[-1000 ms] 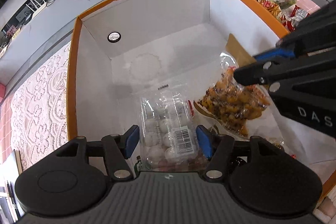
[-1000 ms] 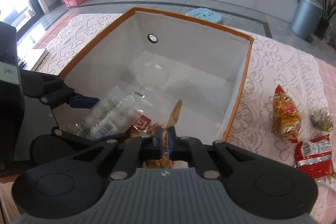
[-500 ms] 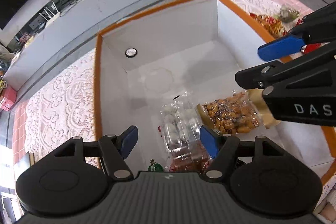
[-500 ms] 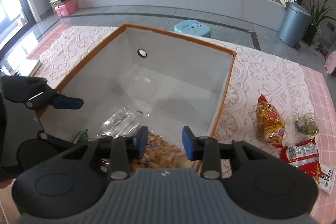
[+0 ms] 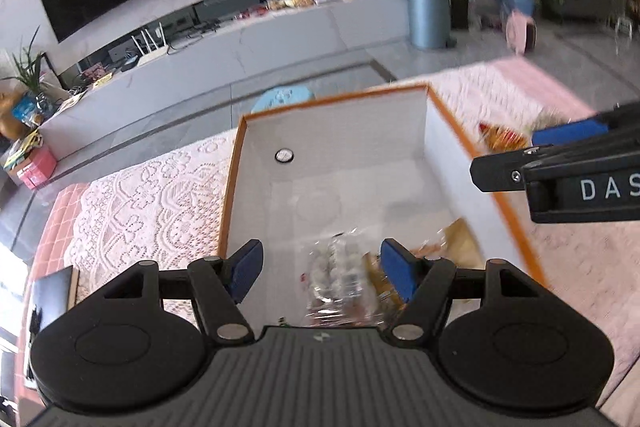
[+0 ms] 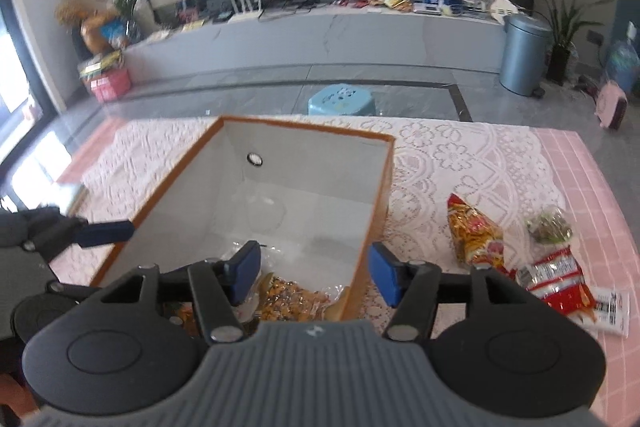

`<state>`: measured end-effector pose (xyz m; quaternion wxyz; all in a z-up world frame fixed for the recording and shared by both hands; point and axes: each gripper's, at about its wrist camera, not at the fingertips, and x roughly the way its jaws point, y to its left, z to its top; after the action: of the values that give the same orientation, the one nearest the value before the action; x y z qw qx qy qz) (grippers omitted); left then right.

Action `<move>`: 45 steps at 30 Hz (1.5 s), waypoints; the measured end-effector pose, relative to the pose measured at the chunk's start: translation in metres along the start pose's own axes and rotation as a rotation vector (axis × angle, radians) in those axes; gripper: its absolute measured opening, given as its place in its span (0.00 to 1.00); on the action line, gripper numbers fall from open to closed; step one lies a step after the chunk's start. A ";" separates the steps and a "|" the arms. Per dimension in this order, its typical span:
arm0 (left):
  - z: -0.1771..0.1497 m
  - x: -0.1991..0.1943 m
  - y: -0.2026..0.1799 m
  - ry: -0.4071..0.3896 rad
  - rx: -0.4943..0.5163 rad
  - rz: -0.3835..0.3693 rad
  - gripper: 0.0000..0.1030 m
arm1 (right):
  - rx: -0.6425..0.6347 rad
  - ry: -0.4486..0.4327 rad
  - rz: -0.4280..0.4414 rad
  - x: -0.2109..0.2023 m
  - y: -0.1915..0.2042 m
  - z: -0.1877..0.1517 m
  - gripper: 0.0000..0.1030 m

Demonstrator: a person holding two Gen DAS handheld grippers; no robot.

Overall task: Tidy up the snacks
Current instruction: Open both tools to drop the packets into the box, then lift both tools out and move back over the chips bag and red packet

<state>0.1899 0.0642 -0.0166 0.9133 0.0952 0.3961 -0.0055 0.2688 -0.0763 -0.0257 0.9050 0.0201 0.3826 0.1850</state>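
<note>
On the far left a dark tablet [image 5: 50, 295] lies at the edge of the lace tablecloth [image 5: 152, 195]. Next comes the left gripper [image 5: 322, 269], its blue pads set wide apart with nothing pressed between them; it hangs above the near end of the box [image 5: 336, 131], a white box with an orange rim that stands on the cloth. On the floor of the box, seen between those pads, lies a clear bag of pale round sweets [image 5: 336, 277], and just to its right, touching it, a bag of orange-brown snacks [image 6: 294, 297] with a tan paper edge. The far half of the box floor is bare, and a small round hole [image 6: 255, 158] shows in its far wall. The right gripper [image 6: 314, 273] hangs over the near right corner of the box; its jaws are opening and hold nothing, the orange-brown bag lying below them, not between the pads. To the right of the box, out on the cloth, lie three more packets close together: a tall yellow and red bag [image 6: 474, 233], a small clear bag of green bits [image 6: 550, 225] behind it, and a red packet [image 6: 558, 277] nearest the camera, with a white label [image 6: 610, 309] beside it.
</note>
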 end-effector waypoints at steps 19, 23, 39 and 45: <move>-0.007 -0.051 -0.067 -0.123 -0.130 -0.142 0.76 | 0.177 -0.182 -0.092 -0.108 -0.067 -0.071 0.58; -0.008 -0.049 -0.087 -0.121 -0.121 -0.172 0.76 | 0.178 -0.205 -0.146 -0.120 -0.080 -0.093 0.57; -0.017 -0.032 -0.157 -0.098 0.020 -0.271 0.77 | 0.228 -0.189 -0.268 -0.115 -0.146 -0.146 0.70; -0.016 -0.017 -0.170 -0.067 0.035 -0.298 0.81 | 0.288 -0.195 -0.285 -0.106 -0.170 -0.152 0.77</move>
<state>0.1524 -0.1011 -0.0439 0.9132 0.0511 0.3749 -0.1512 0.1492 -0.2871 -0.0910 0.9424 0.1128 0.3147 -0.0041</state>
